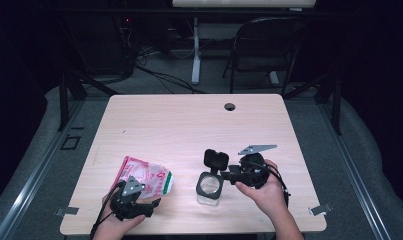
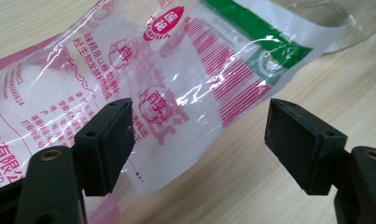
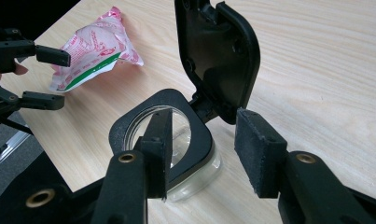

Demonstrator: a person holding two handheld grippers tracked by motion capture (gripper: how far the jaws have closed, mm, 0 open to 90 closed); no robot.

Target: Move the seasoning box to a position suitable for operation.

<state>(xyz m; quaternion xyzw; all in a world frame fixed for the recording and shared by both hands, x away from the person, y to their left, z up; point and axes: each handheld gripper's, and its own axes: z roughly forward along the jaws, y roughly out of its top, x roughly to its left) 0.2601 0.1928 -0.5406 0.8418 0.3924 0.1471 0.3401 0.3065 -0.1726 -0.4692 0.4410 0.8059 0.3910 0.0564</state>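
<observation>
While the bag (image 1: 145,176) lies flat on the pale wood-grain table (image 1: 189,120) near its front left edge, the left gripper (image 2: 199,140) hovers just over its near end with jaws spread wide and nothing clamped between them. One pad hangs above the film, the other above bare wood, which looks like a line-up for pinching the bag's edge. Its skin is thin, crinkled, glossy plastic printed in pink with a green band, and white grains show through it. To the right stands a clear, squarish jar (image 1: 209,188) with rounded corners and a black rim, its hinged black lid (image 1: 216,159) tipped upright so the mouth is free, probably to take the bag's contents. The right gripper (image 3: 202,154) straddles the rim at the hinge side, jaws fairly wide; whether the pads press on it I cannot tell, though it seems placed to steady the jar.
</observation>
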